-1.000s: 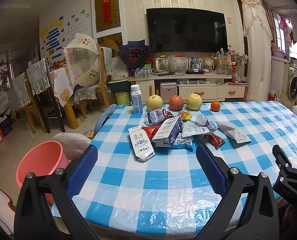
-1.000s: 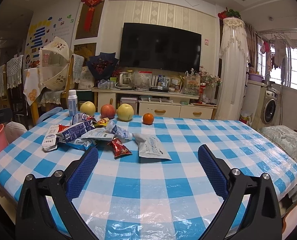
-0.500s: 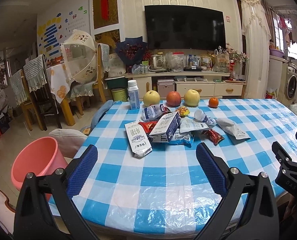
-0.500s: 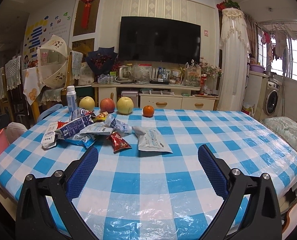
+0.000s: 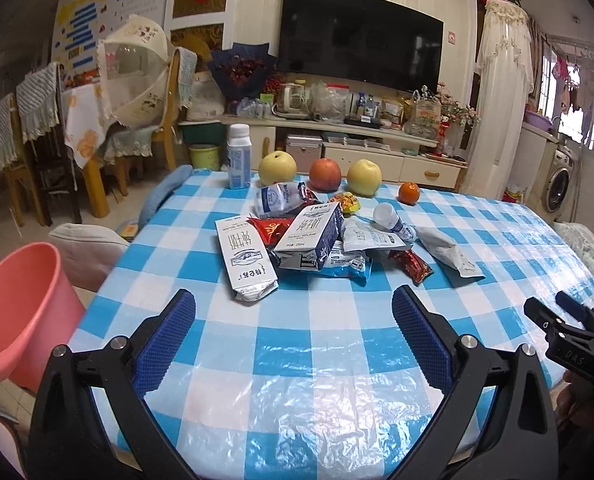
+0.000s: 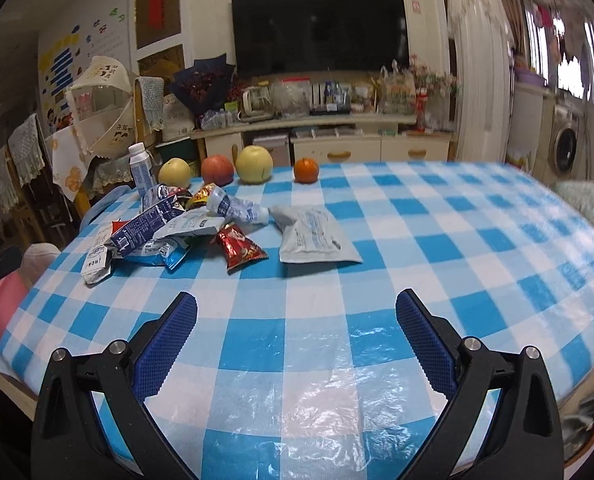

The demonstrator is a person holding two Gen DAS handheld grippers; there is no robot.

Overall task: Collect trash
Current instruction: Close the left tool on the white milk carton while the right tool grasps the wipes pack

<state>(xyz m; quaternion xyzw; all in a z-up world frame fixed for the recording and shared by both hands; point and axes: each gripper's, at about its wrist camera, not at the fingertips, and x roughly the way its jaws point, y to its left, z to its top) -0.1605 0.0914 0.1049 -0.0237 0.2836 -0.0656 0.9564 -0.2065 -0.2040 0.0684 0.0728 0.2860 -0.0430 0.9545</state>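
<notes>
A heap of trash lies on the blue checked table point(image 5: 297, 344): a white milk carton point(image 5: 245, 257), a blue milk carton point(image 5: 312, 235), a red snack wrapper point(image 5: 411, 266) and a grey pouch point(image 5: 447, 250). A pink bin point(image 5: 21, 304) stands on the floor left of the table. My left gripper point(image 5: 293, 312) is open and empty over the near table edge, short of the heap. My right gripper point(image 6: 297, 312) is open and empty, short of the grey pouch point(image 6: 313, 236) and red wrapper point(image 6: 239, 246). The right gripper also shows at the right edge of the left wrist view point(image 5: 565, 320).
A white bottle point(image 5: 239, 156), two yellow pears point(image 5: 277, 168), a red apple point(image 5: 325, 174) and an orange point(image 5: 409, 193) stand in a row behind the heap. Chairs point(image 5: 41, 120) and a TV cabinet point(image 5: 357, 148) stand beyond the table.
Both grippers have moved forward and tilted down towards the table, so the heap looks larger. The right view has swung a little to the left. Both jaws stay open.
</notes>
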